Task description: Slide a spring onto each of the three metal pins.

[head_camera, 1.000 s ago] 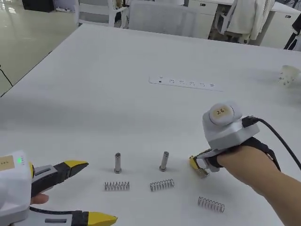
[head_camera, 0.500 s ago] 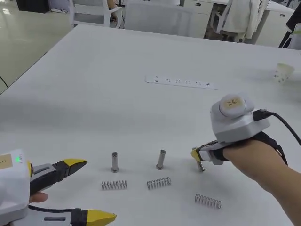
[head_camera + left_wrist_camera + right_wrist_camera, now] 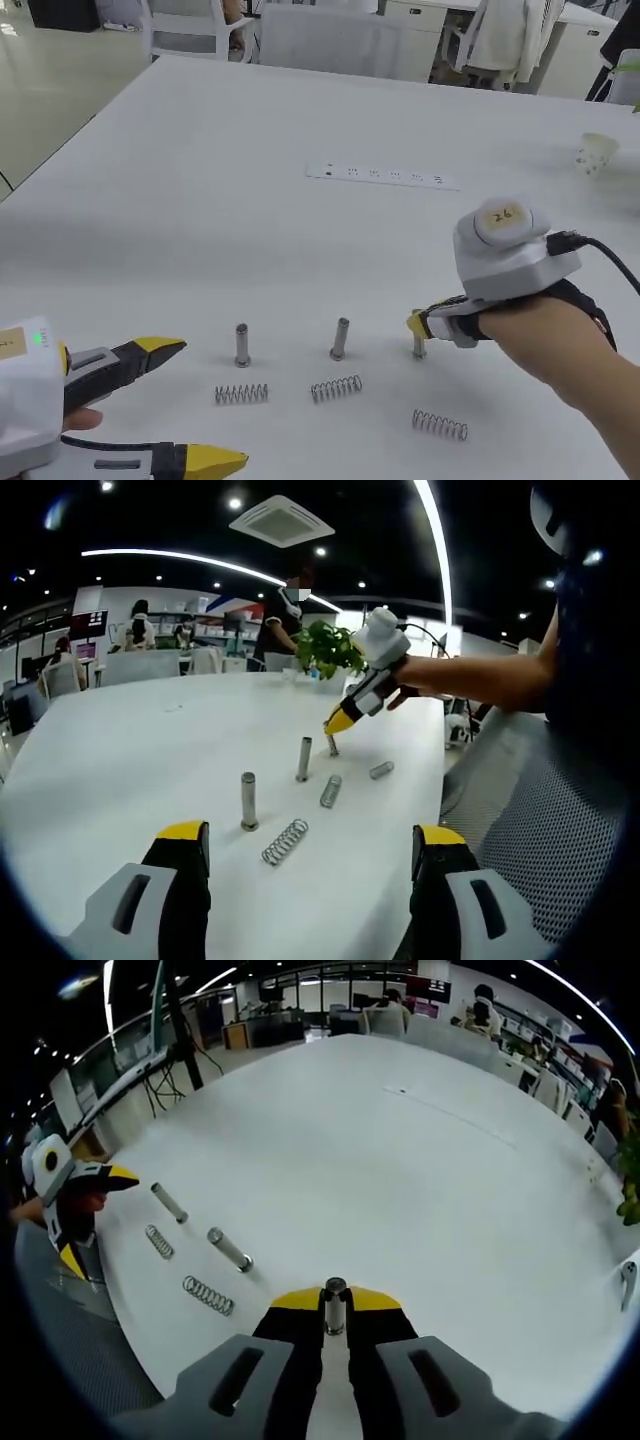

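Note:
Two metal pins (image 3: 241,345) (image 3: 340,338) stand upright on the white table (image 3: 300,230). My right gripper (image 3: 420,325) is shut on the third pin (image 3: 419,346), which it holds upright at the table surface to their right. In the right gripper view this pin (image 3: 334,1305) sits between the yellow-tipped jaws. Three springs (image 3: 241,394) (image 3: 336,388) (image 3: 440,425) lie flat, one in front of each pin. At the near left my left gripper (image 3: 190,405) is open and holds nothing. The left gripper view has the nearest spring (image 3: 285,841) and pin (image 3: 248,800) just ahead of it.
A white power strip (image 3: 382,177) lies across the middle of the table. A paper cup (image 3: 594,152) stands at the far right. Chairs (image 3: 330,35) line the far edge. A black cable (image 3: 605,262) trails from the right gripper.
The right gripper has risen slightly and shifted left, and the pin in it has gone from tilted to upright. The left gripper holds its place. The head camera has shifted.

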`<action>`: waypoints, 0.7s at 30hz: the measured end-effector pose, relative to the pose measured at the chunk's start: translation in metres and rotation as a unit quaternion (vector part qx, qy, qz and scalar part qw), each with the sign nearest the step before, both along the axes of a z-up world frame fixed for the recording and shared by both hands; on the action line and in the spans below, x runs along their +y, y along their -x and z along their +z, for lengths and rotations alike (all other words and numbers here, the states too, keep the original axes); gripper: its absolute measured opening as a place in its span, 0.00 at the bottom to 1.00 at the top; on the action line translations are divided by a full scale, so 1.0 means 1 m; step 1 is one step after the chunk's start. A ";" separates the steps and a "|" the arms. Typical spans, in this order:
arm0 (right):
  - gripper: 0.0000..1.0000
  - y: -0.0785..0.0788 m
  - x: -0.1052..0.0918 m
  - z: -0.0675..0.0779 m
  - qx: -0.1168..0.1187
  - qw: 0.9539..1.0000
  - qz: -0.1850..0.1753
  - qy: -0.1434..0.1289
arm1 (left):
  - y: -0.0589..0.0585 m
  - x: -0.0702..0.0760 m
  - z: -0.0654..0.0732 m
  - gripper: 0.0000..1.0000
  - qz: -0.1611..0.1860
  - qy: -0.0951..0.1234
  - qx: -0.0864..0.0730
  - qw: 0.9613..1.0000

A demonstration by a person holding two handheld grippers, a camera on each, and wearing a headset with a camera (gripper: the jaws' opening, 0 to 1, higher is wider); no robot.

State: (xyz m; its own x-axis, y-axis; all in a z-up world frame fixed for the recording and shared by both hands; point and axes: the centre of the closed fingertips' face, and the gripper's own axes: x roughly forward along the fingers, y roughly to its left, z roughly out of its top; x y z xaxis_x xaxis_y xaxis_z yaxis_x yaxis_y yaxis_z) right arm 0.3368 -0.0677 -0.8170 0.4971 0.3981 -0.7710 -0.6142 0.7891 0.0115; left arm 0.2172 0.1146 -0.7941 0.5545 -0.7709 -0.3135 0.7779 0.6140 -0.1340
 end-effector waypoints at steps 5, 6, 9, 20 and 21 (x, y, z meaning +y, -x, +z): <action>0.06 0.003 -0.002 0.000 0.000 1.000 -0.001 -0.001 | 0.000 0.001 0.000 0.80 0.001 -0.001 0.000 1.000; 0.06 0.004 -0.003 0.000 0.000 1.000 -0.001 -0.001 | 0.000 0.001 0.000 0.80 0.001 -0.001 0.000 1.000; 0.06 0.005 -0.006 0.000 0.000 1.000 -0.002 -0.001 | 0.001 0.000 0.001 0.80 0.000 -0.002 0.000 1.000; 0.06 0.011 -0.014 0.000 0.000 1.000 -0.001 0.002 | 0.001 -0.002 0.002 0.80 -0.004 -0.002 0.000 1.000; 0.06 0.011 -0.015 -0.001 0.000 1.000 -0.001 0.003 | 0.002 -0.003 0.002 0.80 -0.004 -0.002 0.000 1.000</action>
